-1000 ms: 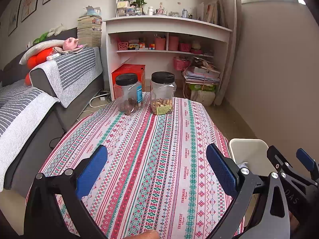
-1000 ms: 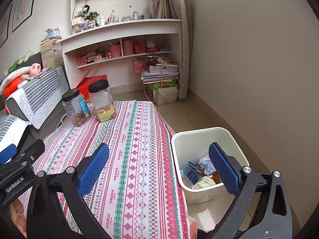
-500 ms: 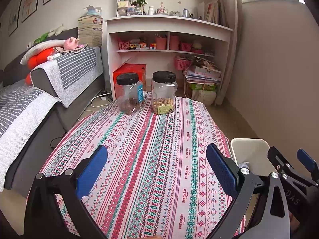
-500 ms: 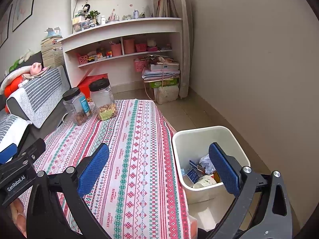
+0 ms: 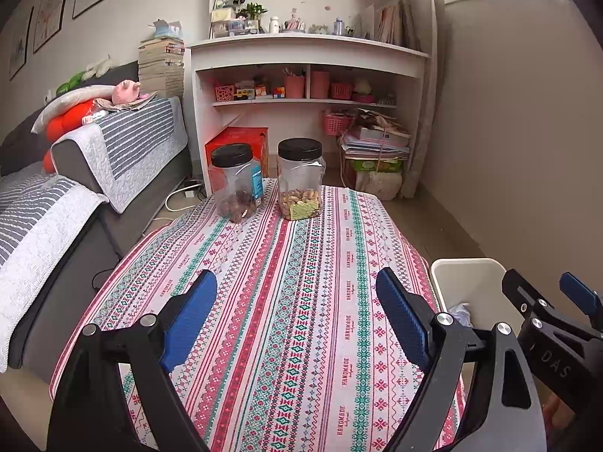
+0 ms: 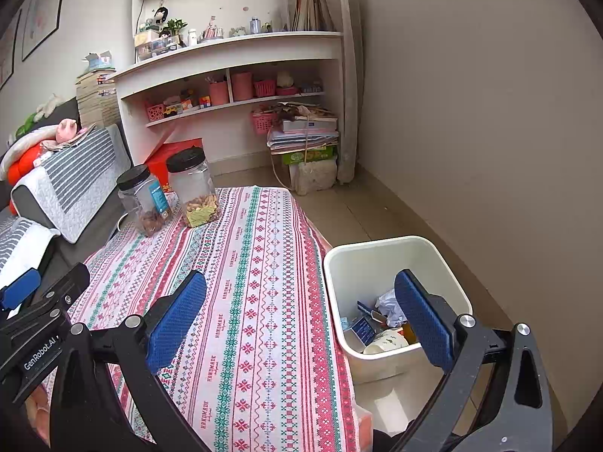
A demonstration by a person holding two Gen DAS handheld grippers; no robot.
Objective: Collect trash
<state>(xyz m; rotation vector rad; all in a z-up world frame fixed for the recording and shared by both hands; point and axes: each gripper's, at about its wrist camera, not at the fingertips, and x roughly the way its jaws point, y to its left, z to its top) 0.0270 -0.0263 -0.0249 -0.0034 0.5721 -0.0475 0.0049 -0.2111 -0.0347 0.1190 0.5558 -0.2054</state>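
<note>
A white bin point(image 6: 399, 260) stands on the floor at the table's right edge. It holds trash: crumpled paper point(image 6: 388, 301), a blue carton point(image 6: 361, 329) and a paper cup point(image 6: 384, 342). The bin also shows in the left wrist view point(image 5: 471, 278). My left gripper point(image 5: 296, 318) is open and empty above the patterned tablecloth point(image 5: 286, 263). My right gripper point(image 6: 301, 316) is open and empty, over the table's right edge and the bin. No loose trash shows on the tablecloth.
Two clear jars with black lids point(image 5: 235, 182) point(image 5: 300, 179) stand at the table's far end. A grey sofa point(image 5: 86, 173) runs along the left. A white shelf unit point(image 5: 309, 86) and a stack of books and boxes point(image 5: 377, 150) stand behind. A wall point(image 6: 490, 132) is on the right.
Both grippers have drifted slightly back and up, so the jars and bin sit a little lower in view. Both stay open and empty.
</note>
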